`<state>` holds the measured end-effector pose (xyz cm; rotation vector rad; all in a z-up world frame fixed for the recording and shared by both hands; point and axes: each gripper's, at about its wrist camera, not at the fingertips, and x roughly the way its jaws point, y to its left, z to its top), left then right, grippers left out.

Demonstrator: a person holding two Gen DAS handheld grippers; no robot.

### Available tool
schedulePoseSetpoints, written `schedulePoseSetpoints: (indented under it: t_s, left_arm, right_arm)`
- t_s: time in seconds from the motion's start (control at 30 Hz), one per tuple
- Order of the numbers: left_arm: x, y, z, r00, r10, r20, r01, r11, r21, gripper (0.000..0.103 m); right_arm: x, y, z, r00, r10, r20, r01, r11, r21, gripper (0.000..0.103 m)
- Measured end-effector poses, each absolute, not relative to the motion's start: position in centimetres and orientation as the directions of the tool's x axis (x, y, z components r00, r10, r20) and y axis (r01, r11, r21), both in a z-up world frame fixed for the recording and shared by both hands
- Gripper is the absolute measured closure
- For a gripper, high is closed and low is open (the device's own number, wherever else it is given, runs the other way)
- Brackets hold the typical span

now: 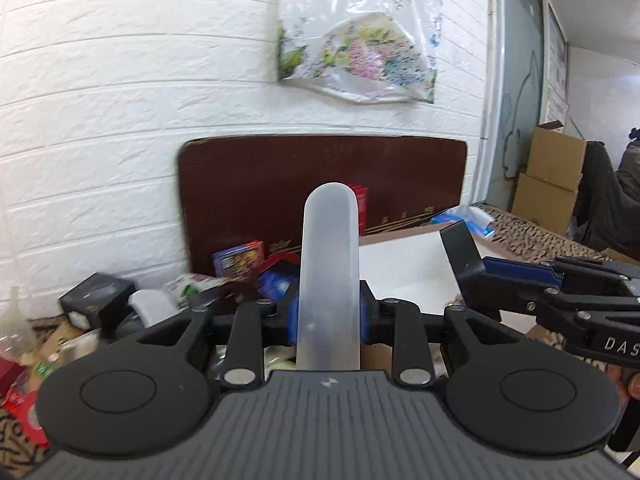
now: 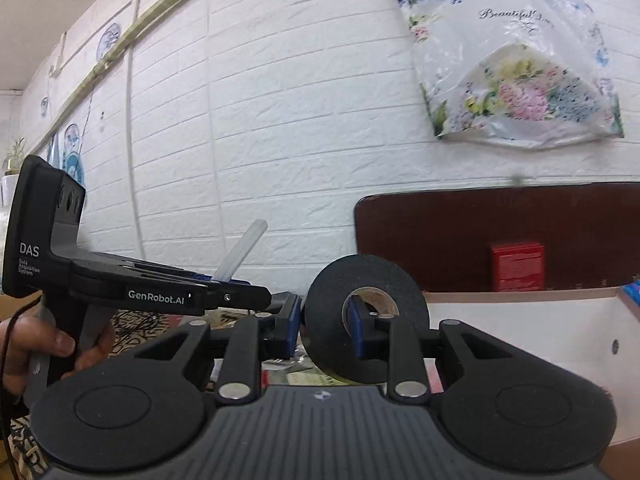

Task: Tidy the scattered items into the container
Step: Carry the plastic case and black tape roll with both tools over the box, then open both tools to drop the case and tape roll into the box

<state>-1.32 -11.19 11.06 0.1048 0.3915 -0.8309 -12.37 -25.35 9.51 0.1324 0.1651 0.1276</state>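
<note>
Clamped in your left gripper (image 1: pixel 329 312), 1 frosted tube (image 1: pixel 330 264) stands up — light, slick, held low. Your right gripper (image 2: pixel 326 320) pinches a tape roll (image 2: pixel 365 313) through its rim — rigid, light. Both near the white box (image 2: pixel 520 320).

Cluttered storeroom: white brick wall (image 1: pixel 120 100), stacked cardboard boxes (image 1: pixel 550 176), scattered packages (image 1: pixel 240 258)

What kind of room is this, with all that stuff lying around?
Probably a lived-in home or storeroom corner: a white brick-pattern wall with a flowery plastic bag hanging on it, stacked cardboard boxes by the doorway, and small packets heaped on a cluttered surface.
</note>
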Motion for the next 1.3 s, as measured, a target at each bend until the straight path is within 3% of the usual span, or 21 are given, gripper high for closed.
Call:
schedulePoseSetpoints:
  t_s: [0.3,0.7,0.77,0.87,0.93,1.0,1.07,1.3]
  left_arm:
    - [-1.1,-21.4,10.6,0.566,-0.724,-0.394,0.772,0.633,-0.056,0.075]
    - [1.1,-27.0,6.2,0.642,-0.551,-0.533,0.640,0.768,-0.023,0.074]
    - [1.5,-27.0,5.7,0.632,-0.535,-0.561,0.634,0.773,-0.024,0.069]
    - [1.7,-26.8,5.0,0.632,-0.509,-0.585,0.625,0.780,-0.003,0.053]
    - [1.8,-26.6,4.7,0.632,-0.493,-0.598,0.617,0.787,0.004,0.034]
    - [1.8,-26.2,4.5,0.631,-0.492,-0.600,0.618,0.786,0.005,0.031]
    - [1.4,-26.0,4.6,0.630,-0.495,-0.598,0.623,0.782,0.008,0.030]
    - [0.6,-23.9,5.3,0.643,-0.485,-0.593,0.606,0.796,0.007,0.019]
  right_arm:
    - [-13.6,-32.5,9.9,0.984,-0.039,-0.175,0.062,0.990,0.130,0.079]
    - [-11.9,-38.5,5.8,0.925,-0.187,-0.332,0.240,0.962,0.128,0.079]
    - [-11.3,-38.9,4.8,0.910,-0.188,-0.370,0.252,0.959,0.133,0.079]
    - [-10.6,-39.2,3.7,0.893,-0.182,-0.412,0.258,0.956,0.137,0.078]
    - [-10.4,-39.1,3.2,0.884,-0.177,-0.432,0.258,0.957,0.135,0.078]
    - [-10.4,-39.0,3.1,0.885,-0.179,-0.430,0.258,0.957,0.132,0.078]
    - [-10.5,-38.8,3.4,0.884,-0.189,-0.428,0.263,0.957,0.119,0.068]
    - [-11.0,-38.3,4.6,0.891,-0.202,-0.406,0.265,0.958,0.106,0.048]
